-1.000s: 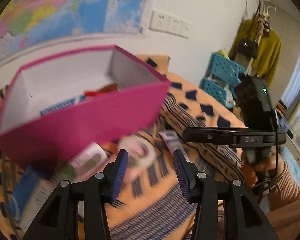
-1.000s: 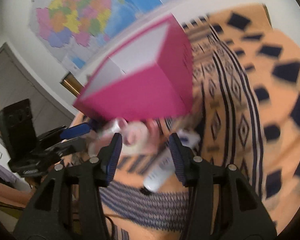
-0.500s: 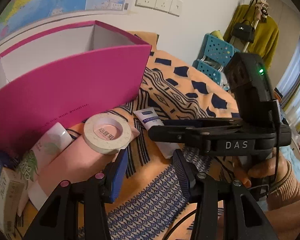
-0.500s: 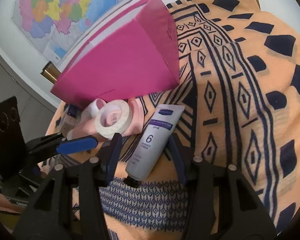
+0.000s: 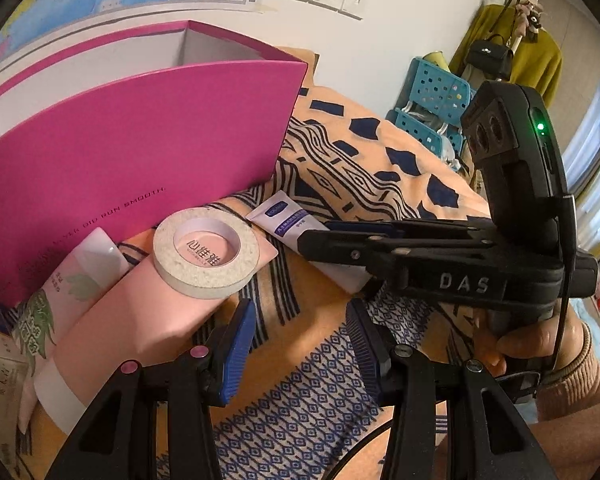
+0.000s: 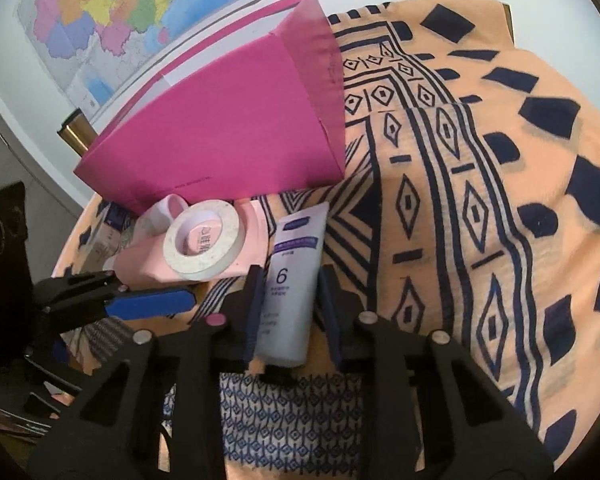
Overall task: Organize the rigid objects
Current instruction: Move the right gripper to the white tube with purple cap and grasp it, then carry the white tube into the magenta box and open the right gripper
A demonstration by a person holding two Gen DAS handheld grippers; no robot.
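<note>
Black hand-held gripper, blue pads

Two fisheye cameras, one on each handheld gripper, look steeply down from close above a patterned orange cloth. The left wrist view faces the far wall, with the other gripper entering from the right. The right wrist view faces far and leftward. Both share the pink box — and the tape roll.

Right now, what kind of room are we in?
Probably a bedroom or dorm room: a yellow coat and black handbag hang by the wall, a map is pinned up, and a patterned orange cloth covers the surface.
</note>
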